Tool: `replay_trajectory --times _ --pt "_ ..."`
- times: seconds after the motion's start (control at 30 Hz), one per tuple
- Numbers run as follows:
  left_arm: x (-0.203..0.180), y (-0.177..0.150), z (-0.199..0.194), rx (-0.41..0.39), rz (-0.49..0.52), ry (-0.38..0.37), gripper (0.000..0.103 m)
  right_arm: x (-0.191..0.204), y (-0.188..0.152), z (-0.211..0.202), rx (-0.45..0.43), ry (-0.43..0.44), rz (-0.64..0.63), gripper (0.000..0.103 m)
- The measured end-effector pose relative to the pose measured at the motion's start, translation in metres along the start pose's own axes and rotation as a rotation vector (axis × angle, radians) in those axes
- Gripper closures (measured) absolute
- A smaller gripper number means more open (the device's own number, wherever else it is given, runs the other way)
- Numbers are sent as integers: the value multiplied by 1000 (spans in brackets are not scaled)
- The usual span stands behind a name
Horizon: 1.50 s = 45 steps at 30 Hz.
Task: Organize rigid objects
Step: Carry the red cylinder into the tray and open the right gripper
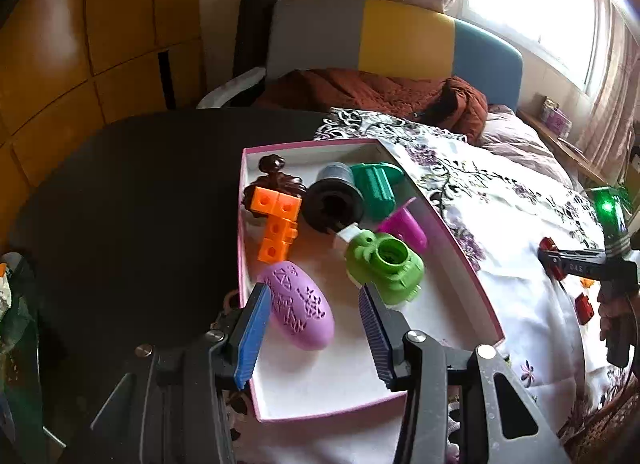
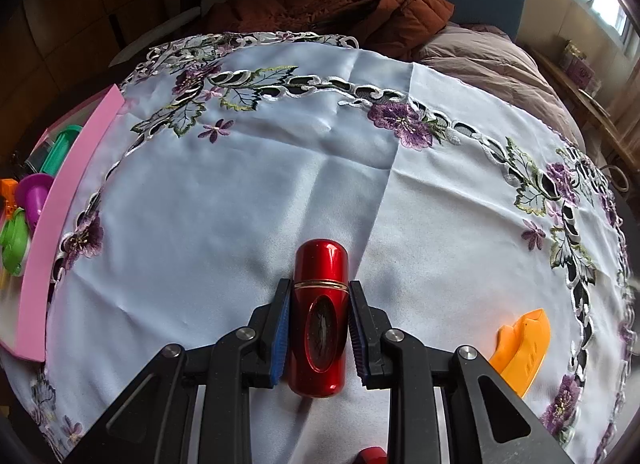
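Looking from the left wrist, the left gripper (image 1: 314,298) is seen wide open over the pink-rimmed box (image 1: 460,248); the purple egg (image 1: 298,310) lies inside between the jaws — nearer the left one — with nothing gripped. A green piece (image 1: 386,264) lies by the right jaw. From the right wrist, the right gripper (image 2: 318,316) is closed against the red bottle (image 2: 320,320), which lies on the embroidered cloth (image 2: 240,191) — an orange piece (image 2: 520,344) lies apart to the right.

No readable text
Faint marks on the dark clamp (image 1: 576,267) at right are too blurred to read.
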<state>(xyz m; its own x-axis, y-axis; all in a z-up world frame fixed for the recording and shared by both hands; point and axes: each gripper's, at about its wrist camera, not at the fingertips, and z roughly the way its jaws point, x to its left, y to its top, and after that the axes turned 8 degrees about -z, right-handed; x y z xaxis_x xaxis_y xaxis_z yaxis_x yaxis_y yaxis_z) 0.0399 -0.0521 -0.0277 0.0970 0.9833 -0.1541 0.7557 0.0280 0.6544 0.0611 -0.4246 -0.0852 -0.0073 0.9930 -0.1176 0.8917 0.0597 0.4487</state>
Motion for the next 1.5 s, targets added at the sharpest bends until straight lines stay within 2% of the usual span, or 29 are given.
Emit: replay_trajectory --times 0.37,0.63,0.83,1.03,1.27,1.43,1.5 --pt "7 1 -5 -6 -33 -20 57 5 1 -1 5 -55 28 76" --pt "16 3 -6 -10 -61 -27 57 1 2 -5 28 -61 133 77" --pt "21 2 -4 -7 -80 -24 57 8 -1 -18 4 -51 160 77" --pt "23 3 -4 -12 -89 -24 57 33 8 -47 -82 12 133 77" --pt "28 6 -8 -28 -109 -19 57 92 28 -85 -167 202 52 77" --pt "30 6 -9 -33 -110 -15 57 146 34 -92 -171 326 -16 77" --pt "30 6 -9 -32 -109 -13 57 163 35 -88 -164 346 -33 77"
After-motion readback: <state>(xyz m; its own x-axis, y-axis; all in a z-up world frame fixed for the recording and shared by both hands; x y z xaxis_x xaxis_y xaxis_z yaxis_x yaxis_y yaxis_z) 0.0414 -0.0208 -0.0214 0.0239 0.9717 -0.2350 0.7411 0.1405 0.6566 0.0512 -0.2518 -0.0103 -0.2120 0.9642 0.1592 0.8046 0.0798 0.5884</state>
